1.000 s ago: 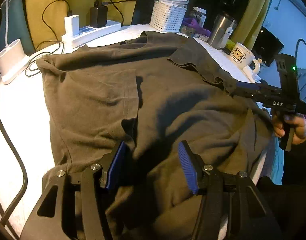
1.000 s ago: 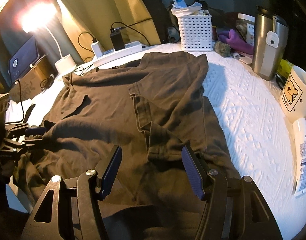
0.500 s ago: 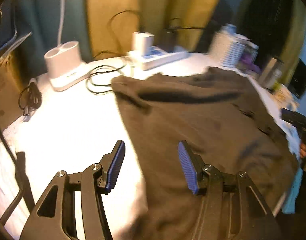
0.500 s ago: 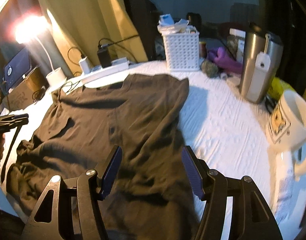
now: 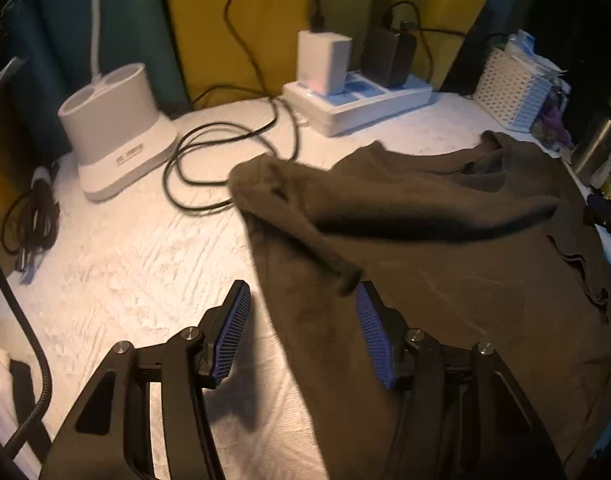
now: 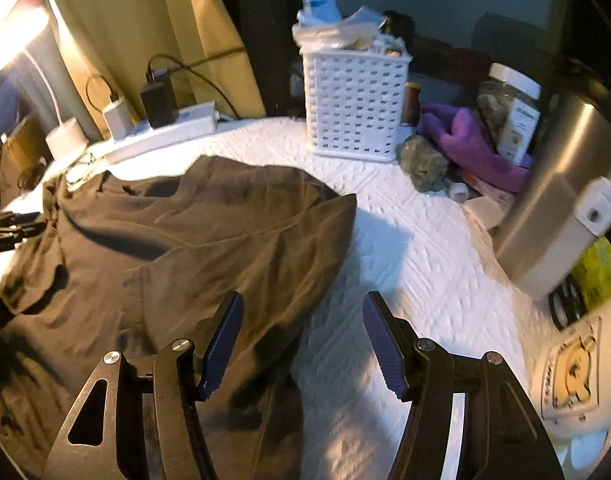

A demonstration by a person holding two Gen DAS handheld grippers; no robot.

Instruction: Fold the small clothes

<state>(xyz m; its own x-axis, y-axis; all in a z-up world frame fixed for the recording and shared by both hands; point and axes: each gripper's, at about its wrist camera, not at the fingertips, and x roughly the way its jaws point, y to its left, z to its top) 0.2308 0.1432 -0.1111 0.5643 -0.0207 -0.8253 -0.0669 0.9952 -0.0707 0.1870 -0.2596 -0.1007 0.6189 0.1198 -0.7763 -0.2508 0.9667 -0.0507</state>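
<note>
The left gripper (image 5: 301, 332) is hanging with its jaws apart and nothing pinched between the blue pads; the left edge of the dark brown T-shirt (image 5: 445, 280) is lying under the gap, with a folded-over sleeve end (image 5: 345, 276) reaching almost to the right pad. The right gripper (image 6: 303, 344) is likewise standing open and empty, straddling the shirt's right edge, its left pad over cloth and its right pad over the bare white quilted cover (image 6: 425, 272).

The shirt is lying spread on that cover, its long axis running from the near edge away toward the far side, collar end (image 5: 489, 148) pointing at the power strip (image 5: 361, 100) and the white perforated basket (image 6: 355, 100). A shadowed crease is crossing it from side to side.

Left of the shirt, a coiled black cable (image 5: 225, 160) and a white lamp base (image 5: 113, 128) are sitting on the cover. To its right, well apart, are standing a steel tumbler (image 6: 553, 208), a purple cloth (image 6: 469, 140) and a bear-print mug (image 6: 577, 376).
</note>
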